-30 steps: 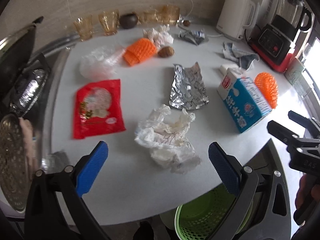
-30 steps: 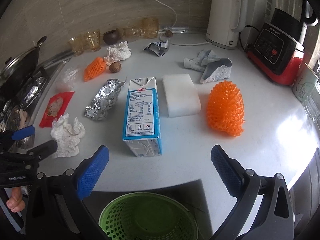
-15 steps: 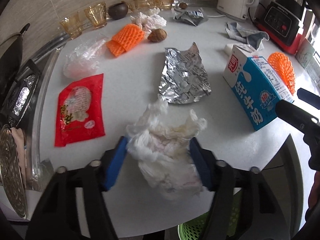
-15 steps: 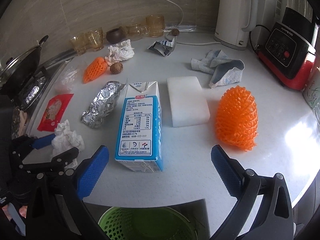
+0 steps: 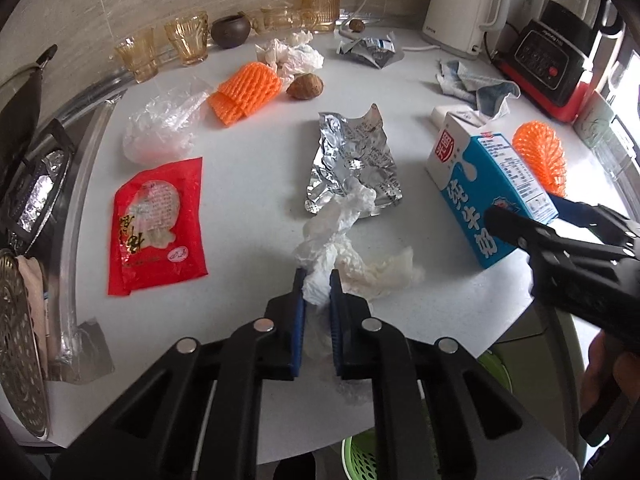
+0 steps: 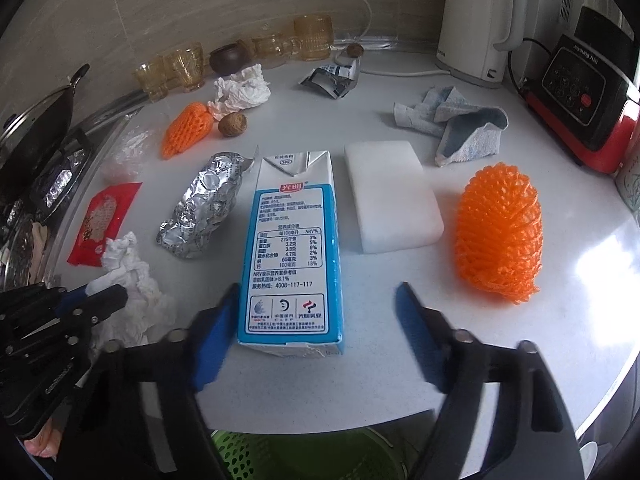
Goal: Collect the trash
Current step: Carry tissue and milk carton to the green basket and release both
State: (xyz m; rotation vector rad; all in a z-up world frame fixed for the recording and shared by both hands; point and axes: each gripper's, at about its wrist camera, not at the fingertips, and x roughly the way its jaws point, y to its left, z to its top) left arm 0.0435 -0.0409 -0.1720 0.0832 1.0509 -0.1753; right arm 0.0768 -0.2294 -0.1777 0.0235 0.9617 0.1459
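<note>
My left gripper point(image 5: 316, 278) is shut on a crumpled white tissue point(image 5: 340, 240) that lies near the counter's front edge; part of the wad bulges out past the blue pads. A blue and white milk carton point(image 6: 292, 248) lies flat in front of my right gripper point(image 6: 319, 288). That gripper's jaws are closing around the carton's near end: the left pad is at its side and the right pad still stands off. A green basket point(image 6: 304, 456) sits below the counter edge, under both grippers.
Scattered on the white counter point(image 5: 248, 184) are a foil wrapper point(image 5: 352, 160), a red packet point(image 5: 156, 224), orange foam nets point(image 6: 500, 236), a clear bag point(image 5: 160, 124) and a second tissue point(image 5: 292, 54). A white sponge point(image 6: 390, 196), cloth point(image 6: 460, 128), kettle point(image 6: 476, 20) and glasses stand further back. A stove lies left.
My left gripper moved onto the crumpled tissue and shut on it. The right gripper came closer to the milk carton and its jaws narrowed around the carton's end.
</note>
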